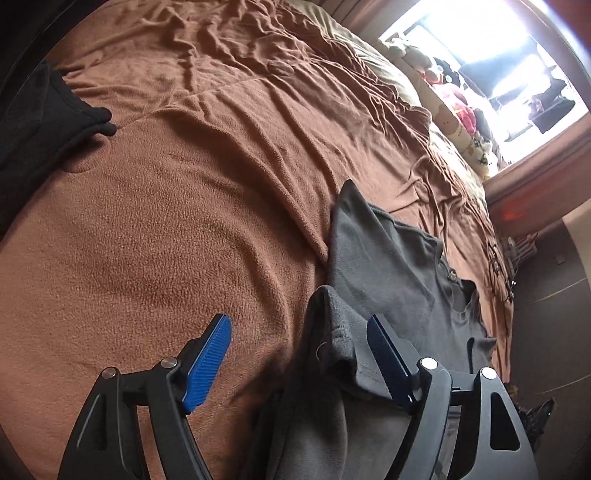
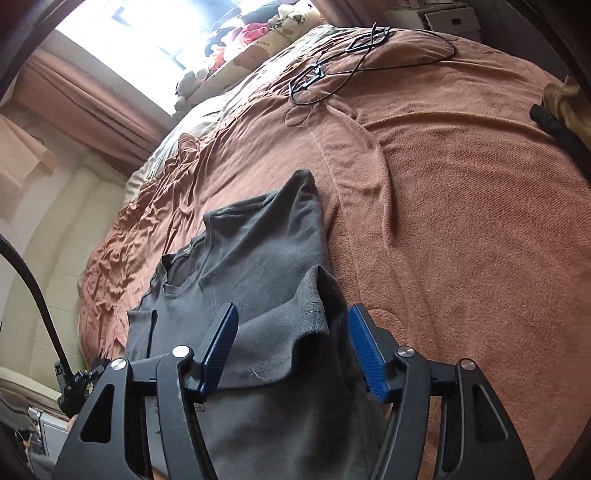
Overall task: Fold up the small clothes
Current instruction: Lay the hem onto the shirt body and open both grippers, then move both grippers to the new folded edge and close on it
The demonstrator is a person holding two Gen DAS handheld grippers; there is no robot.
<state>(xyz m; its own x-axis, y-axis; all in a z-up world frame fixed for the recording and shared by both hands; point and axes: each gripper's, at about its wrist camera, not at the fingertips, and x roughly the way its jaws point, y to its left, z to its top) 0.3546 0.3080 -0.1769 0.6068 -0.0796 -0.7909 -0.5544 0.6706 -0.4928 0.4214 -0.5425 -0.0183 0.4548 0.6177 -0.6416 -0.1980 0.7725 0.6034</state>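
Note:
A small grey T-shirt (image 1: 388, 258) lies on a brown fleece blanket (image 1: 184, 221), its neckline toward the window end. In the left wrist view my left gripper (image 1: 299, 354) stands open over the shirt's folded-up corner; the cloth lies against the right blue pad (image 1: 384, 354), while the left pad is well clear, over bare blanket. The right wrist view shows the same grey T-shirt (image 2: 240, 258) with a raised fold of its hem between the blue pads of my right gripper (image 2: 293, 343). Those jaws stand apart and do not pinch the fold.
A black garment (image 1: 37, 122) lies at the blanket's left edge. Black wire hangers and a cable (image 2: 332, 66) rest on the brown fleece blanket (image 2: 461, 240) farther off. Soft toys and pillows (image 2: 258, 33) line the window end. A black and tan cloth (image 2: 561, 107) sits at the right edge.

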